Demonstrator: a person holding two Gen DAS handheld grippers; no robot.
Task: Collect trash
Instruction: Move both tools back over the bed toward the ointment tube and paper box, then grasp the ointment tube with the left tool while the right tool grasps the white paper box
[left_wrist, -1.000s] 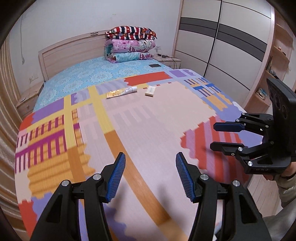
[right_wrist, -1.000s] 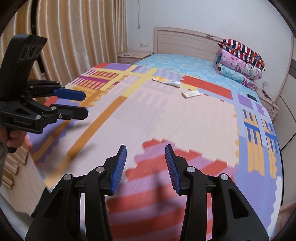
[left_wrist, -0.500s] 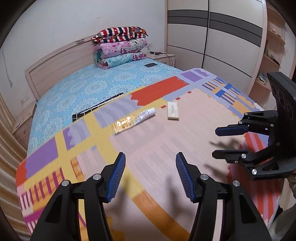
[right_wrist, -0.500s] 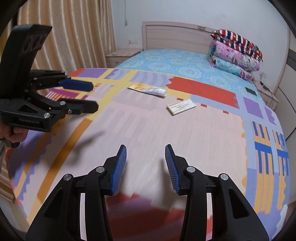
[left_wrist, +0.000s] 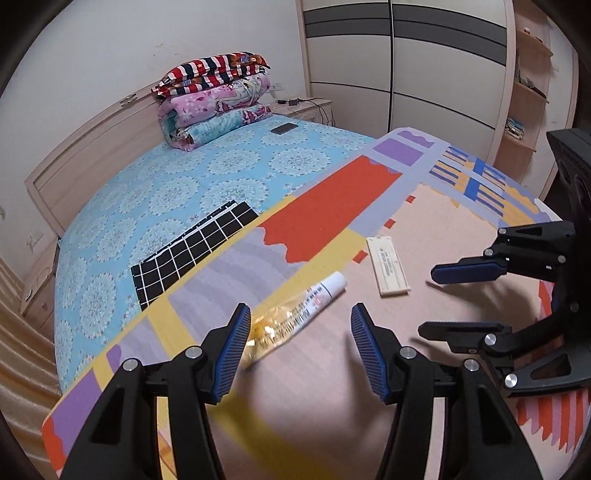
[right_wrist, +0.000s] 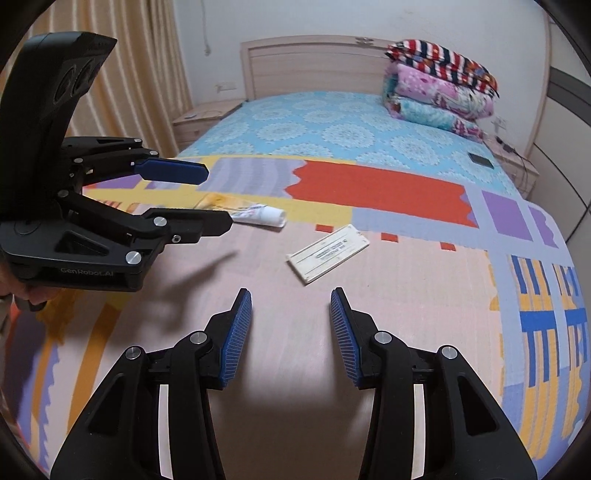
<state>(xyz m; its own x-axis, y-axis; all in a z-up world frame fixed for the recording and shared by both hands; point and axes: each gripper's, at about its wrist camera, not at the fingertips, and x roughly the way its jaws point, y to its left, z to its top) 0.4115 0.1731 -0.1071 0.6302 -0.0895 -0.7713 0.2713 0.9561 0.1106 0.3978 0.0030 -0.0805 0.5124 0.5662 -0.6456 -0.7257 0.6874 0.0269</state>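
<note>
Left wrist view shows nothing collected yet: the tube (left_wrist: 295, 317) and flat packet (left_wrist: 388, 266) lie mid-bed (left_wrist: 184, 177), both grippers' jaws apart, holding nothing.

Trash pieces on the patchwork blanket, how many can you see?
2: a squeezed tube just ahead of the left hand-held gripper, and a flat cream box ahead of the right hand-held gripper. More may lie outside view.

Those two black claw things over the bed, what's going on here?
A person holds a two-finger gripper in each hand, collecting trash from the bed's patchwork blanket. The left gripper hangs open near a squeezed tube; the right gripper, also open and empty, faces a flat white packet. Nothing is picked up yet.
</note>
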